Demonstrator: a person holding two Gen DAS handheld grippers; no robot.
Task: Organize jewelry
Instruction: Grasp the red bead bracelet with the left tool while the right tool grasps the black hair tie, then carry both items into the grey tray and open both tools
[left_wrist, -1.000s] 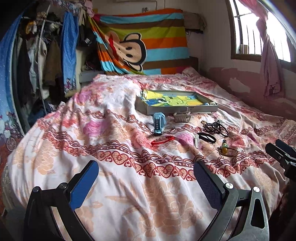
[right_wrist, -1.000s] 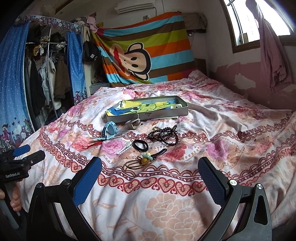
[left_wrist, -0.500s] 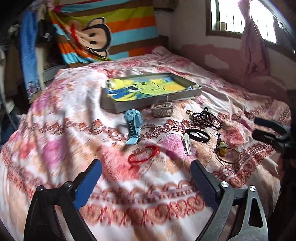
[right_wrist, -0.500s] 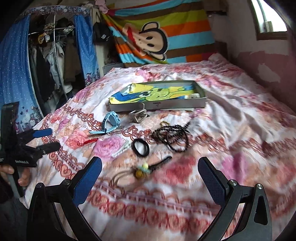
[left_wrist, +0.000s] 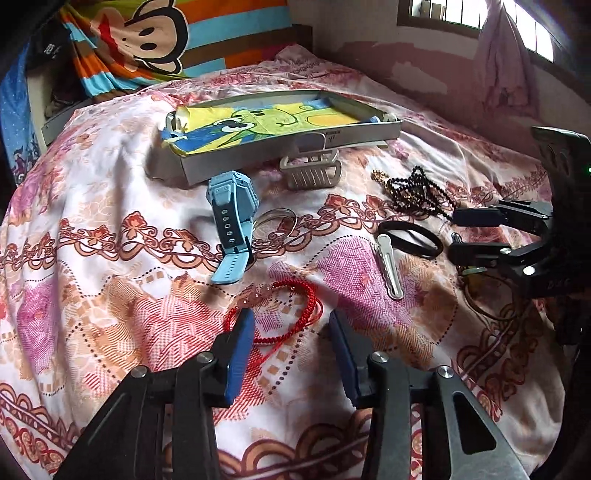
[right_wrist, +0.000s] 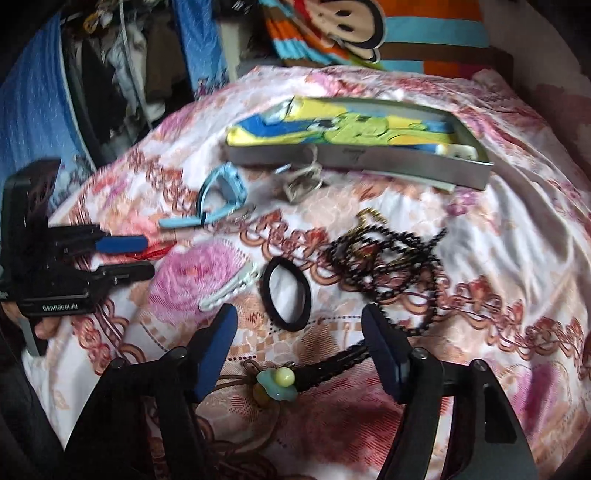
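Closing around the thin red braided cord bracelet (left_wrist: 275, 314), the left gripper (left_wrist: 291, 328) fingers are not yet pinching; it is judged light, limp, best taken by one strand.

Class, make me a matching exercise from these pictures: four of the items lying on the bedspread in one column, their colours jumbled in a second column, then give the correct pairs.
Items:
1. watch
2. cord bracelet
3. hair tie
4. hair clip

Colours:
A. black
B. silvery white
C. light blue
D. red

Pairs: 1-C, 2-D, 3-A, 4-B
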